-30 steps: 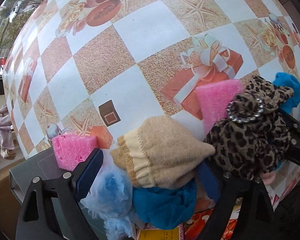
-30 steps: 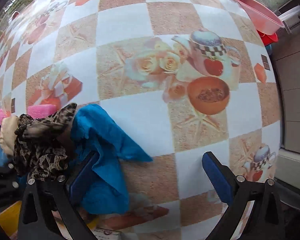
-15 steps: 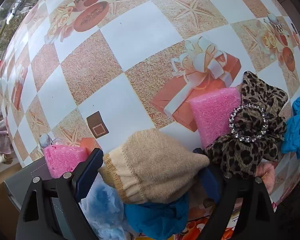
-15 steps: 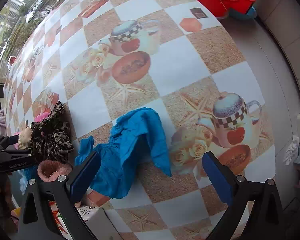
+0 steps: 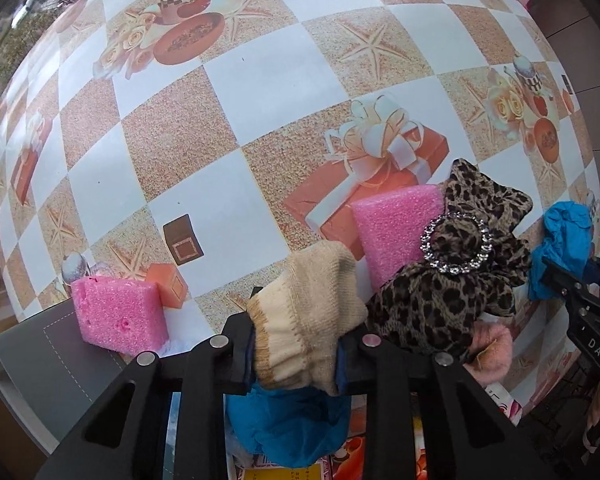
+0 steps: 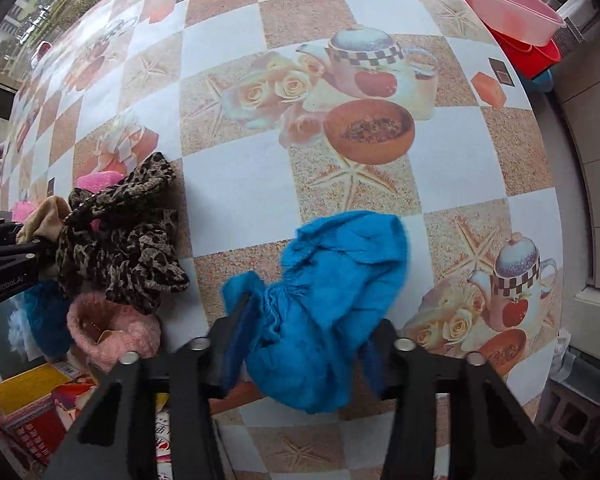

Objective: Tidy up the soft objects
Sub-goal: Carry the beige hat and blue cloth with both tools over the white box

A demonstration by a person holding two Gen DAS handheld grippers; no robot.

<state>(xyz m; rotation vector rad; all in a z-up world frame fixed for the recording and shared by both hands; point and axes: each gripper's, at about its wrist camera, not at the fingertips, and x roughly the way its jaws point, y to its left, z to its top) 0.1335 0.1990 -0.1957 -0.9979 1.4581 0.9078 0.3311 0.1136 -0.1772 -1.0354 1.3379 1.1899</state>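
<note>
In the left wrist view my left gripper points down, its jaws closing with the pads pressed on a beige knit piece. Under it lies a blue fluffy item. Beside it are a leopard-print fabric piece with a sparkly ring, a pink sponge, a second pink sponge and a pink fuzzy item. In the right wrist view my right gripper is closing, its pads squeezing a crumpled blue cloth on the checked tablecloth, to the right of the leopard piece.
A pink basin over a red one stands past the table's far right edge. A grey box sits at the near left. Colourful boxes lie at the near edge below the pile.
Both grippers went from wide open to shut: the left on the beige knit piece, the right on the blue cloth. The right gripper shifted so the cloth sits between its fingers.
</note>
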